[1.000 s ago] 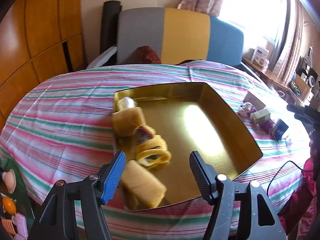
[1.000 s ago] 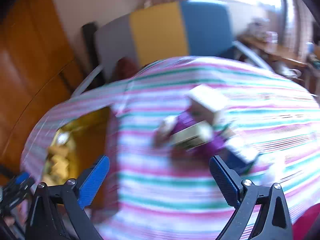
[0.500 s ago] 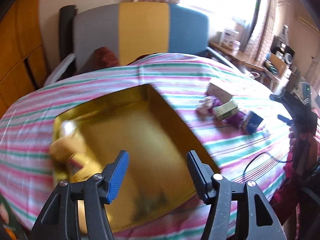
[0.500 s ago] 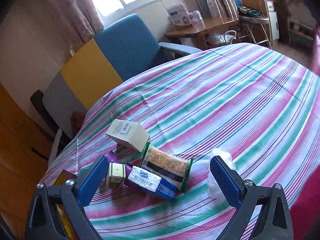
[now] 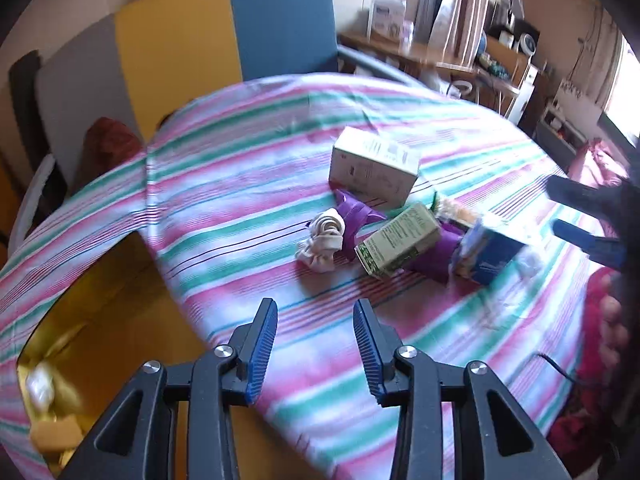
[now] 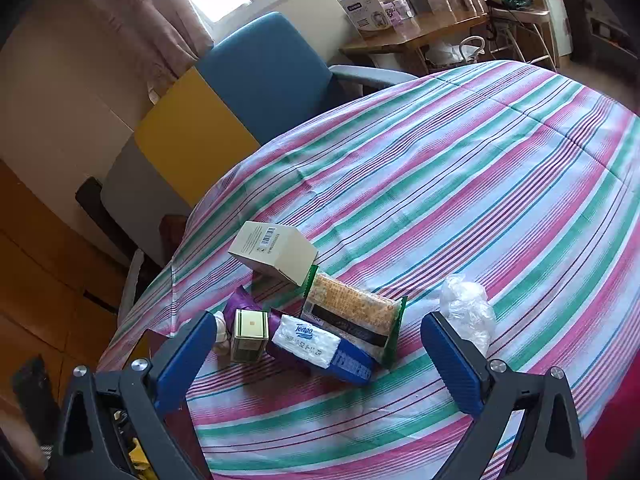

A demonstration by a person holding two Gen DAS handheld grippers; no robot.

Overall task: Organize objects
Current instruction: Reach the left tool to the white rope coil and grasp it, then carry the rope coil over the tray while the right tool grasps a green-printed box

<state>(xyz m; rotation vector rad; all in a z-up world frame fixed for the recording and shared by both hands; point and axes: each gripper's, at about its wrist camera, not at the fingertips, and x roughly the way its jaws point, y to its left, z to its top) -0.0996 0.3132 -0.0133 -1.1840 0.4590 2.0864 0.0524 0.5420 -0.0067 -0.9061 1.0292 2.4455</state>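
Observation:
A cluster of items lies on the striped tablecloth: a beige box [image 5: 374, 168] [image 6: 274, 252], a small green box [image 5: 396, 240] [image 6: 250, 336], a purple wrapper [image 5: 354, 216], a white roll [image 5: 324, 240], a blue tissue pack [image 5: 486, 254] [image 6: 324, 346], a cracker packet [image 6: 352, 316] and a clear plastic wad [image 6: 468, 312]. My left gripper [image 5: 316, 344] is open and empty, short of the cluster. My right gripper [image 6: 320, 360] is open and empty, just before the tissue pack. A gold tray [image 5: 104, 320] with yellow cakes [image 5: 52, 432] sits at the left.
A yellow and blue chair [image 6: 240, 92] stands behind the table. A wooden desk [image 6: 416, 32] with boxes is at the back right. The right gripper's fingers [image 5: 584, 216] show at the right edge of the left wrist view. A black cable [image 5: 560, 368] lies near the table's right edge.
My left gripper has swung right, from over the gold tray and cakes to facing the cluster. My right gripper has steadied before the cluster, slightly closer. Both stay open.

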